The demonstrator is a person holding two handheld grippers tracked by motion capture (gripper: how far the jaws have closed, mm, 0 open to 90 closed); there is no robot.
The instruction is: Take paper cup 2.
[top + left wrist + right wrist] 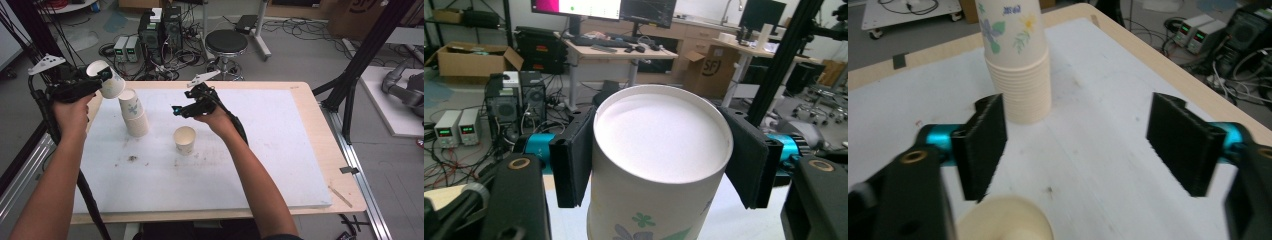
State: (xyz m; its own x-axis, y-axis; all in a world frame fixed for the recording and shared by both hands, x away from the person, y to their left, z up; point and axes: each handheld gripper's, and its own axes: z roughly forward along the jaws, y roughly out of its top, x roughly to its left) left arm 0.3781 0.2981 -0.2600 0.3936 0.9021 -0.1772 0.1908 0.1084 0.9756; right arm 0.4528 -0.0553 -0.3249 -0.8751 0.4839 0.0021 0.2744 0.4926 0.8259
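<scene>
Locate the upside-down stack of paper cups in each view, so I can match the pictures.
High view: stack of paper cups stands left of centre on the white mat.
Left gripper view: cannot tell; a held cup blocks the table.
Right gripper view: top centre.
Shared landmark: the white mat.

Readable markings are few. In the left gripper view, a brown cardboard box (713, 67) standing on the floor beneath a background workbench bears the printed letters "SF" on its side; any characters following them are illegible. In the high view, another cardboard box (361, 17) at the upper right carries part of a large dark logo, cut by the frame edge and unreadable. In the right gripper view, blue characters are printed near the top of the stacked paper cups (1015, 55), too blurred to read. The bench instruments' displays (445, 132) show no legible digits.
</scene>
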